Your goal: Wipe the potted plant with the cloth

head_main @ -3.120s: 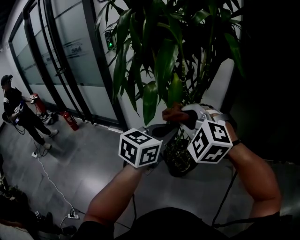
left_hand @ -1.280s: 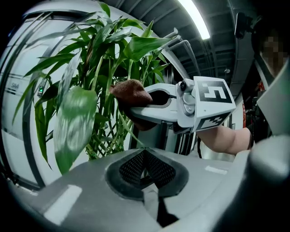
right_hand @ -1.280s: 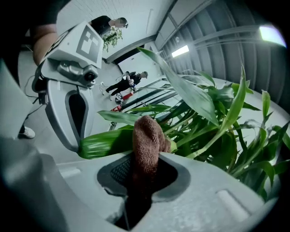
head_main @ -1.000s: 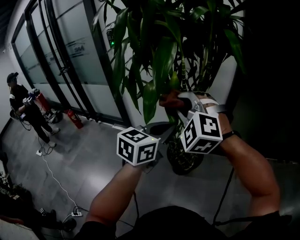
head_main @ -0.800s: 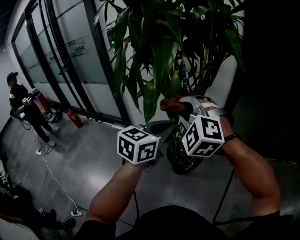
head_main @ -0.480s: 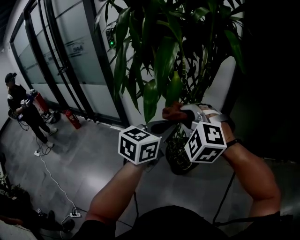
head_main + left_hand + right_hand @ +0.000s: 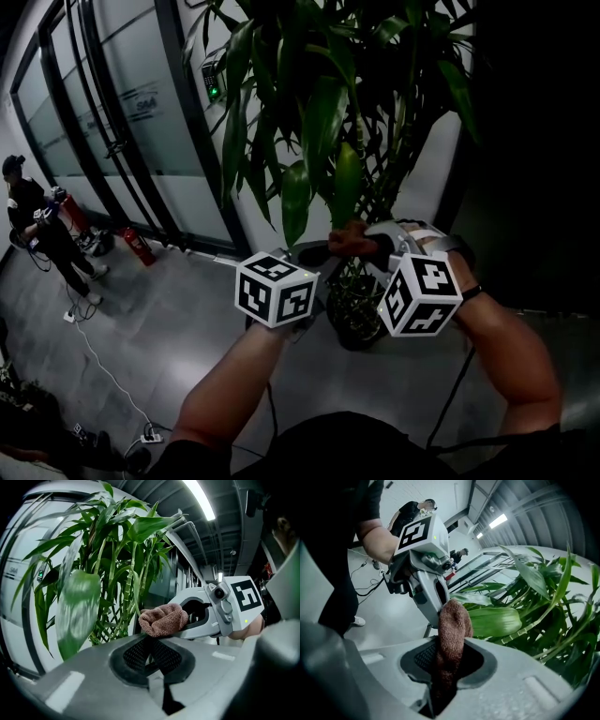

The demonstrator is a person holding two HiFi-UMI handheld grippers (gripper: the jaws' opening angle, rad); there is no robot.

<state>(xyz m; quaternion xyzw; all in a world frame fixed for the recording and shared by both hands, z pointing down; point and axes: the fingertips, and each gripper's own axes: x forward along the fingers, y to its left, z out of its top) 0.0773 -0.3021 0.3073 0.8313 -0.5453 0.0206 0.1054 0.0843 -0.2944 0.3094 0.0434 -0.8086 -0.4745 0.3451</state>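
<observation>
1. The potted plant (image 7: pixel 319 112) stands on the floor (image 7: pixel 169 328) by a glass wall. It sits in a dark pot (image 7: pixel 354 319), and its long green leaves hang over both grippers
2. The right gripper (image 7: pixel 449 651) has its jaws shut tight on a brown cloth (image 7: pixel 453 620). The cloth sticks out past the jaw tips like a soft lump
3. The cloth is right beside one wide leaf (image 7: pixel 494 620), down near the low end of it. I cannot tell if the two touch
4. The left gripper (image 7: pixel 152 656) is just under the cloth. Its jaws are pressed together and they hold nothing
5. So the first part of the job looks done: the cloth is in the jaws and it is up at the plant. I think the wiping is going on at this one leaf
6. I think a lot is left to do. Many more leaves hang higher up and round the back, with no cloth near them. No leaf looks plainly clean or dusty to me, so I cannot say how many are done
</observation>
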